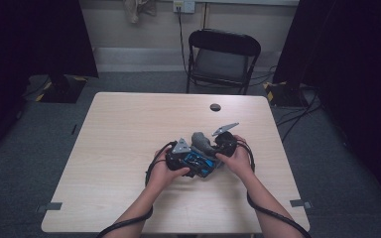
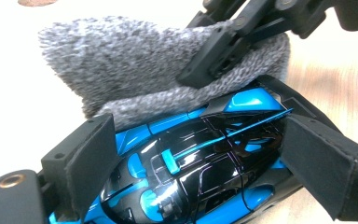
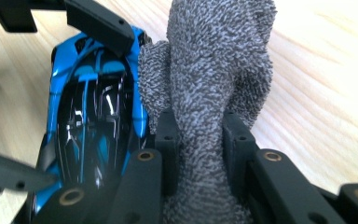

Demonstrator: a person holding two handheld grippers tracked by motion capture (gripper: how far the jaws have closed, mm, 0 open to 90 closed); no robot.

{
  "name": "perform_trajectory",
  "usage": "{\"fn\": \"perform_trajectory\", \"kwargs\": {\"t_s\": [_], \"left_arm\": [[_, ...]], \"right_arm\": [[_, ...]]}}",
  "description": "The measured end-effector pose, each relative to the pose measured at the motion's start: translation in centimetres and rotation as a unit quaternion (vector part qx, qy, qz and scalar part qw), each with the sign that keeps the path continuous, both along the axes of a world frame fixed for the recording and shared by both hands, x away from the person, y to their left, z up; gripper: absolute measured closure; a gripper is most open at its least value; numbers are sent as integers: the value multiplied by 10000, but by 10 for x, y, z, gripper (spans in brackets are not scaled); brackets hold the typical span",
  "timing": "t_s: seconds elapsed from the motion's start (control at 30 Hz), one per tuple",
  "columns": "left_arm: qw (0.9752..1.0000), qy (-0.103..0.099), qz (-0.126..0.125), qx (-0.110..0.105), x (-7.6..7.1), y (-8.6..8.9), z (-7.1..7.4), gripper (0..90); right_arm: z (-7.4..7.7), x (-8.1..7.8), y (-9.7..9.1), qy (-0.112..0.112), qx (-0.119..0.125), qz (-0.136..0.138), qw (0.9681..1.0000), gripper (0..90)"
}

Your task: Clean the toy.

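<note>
A glossy blue and black toy car [image 2: 191, 172] lies low on the wooden table [image 1: 129, 129], and my left gripper [image 2: 200, 163] is shut on its two sides. A grey knitted cloth [image 3: 209, 93] lies bunched against the car's flank, and my right gripper [image 3: 198, 144] is shut on it. From above, the car [image 1: 198, 164] sits between both hands with the cloth [image 1: 202, 143] just beyond it. The left gripper [image 1: 191, 166] is on the car's left, the right gripper [image 1: 213, 151] at the cloth. The right gripper's fingers [image 2: 223, 51] reach in from the upper right in the left gripper view.
A black folding chair [image 1: 222, 59] stands beyond the table's far edge. A dark round grommet [image 1: 215, 107] sits near the far edge of the tabletop. Cables trail from both grippers toward the near edge.
</note>
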State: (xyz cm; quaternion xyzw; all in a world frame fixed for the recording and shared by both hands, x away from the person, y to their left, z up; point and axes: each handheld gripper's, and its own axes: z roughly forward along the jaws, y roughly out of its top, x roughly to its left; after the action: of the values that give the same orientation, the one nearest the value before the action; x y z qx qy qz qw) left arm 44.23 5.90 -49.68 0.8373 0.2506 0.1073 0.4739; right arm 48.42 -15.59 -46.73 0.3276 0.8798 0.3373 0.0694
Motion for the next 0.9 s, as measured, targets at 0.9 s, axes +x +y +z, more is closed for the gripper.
{"fn": "perform_trajectory", "kwargs": {"t_s": [0.9], "left_arm": [[10000, 3, -33, -24, 1, 2, 0, 115]], "right_arm": [[5, -24, -42, 208, -70, -6, 9998, 729]]}}
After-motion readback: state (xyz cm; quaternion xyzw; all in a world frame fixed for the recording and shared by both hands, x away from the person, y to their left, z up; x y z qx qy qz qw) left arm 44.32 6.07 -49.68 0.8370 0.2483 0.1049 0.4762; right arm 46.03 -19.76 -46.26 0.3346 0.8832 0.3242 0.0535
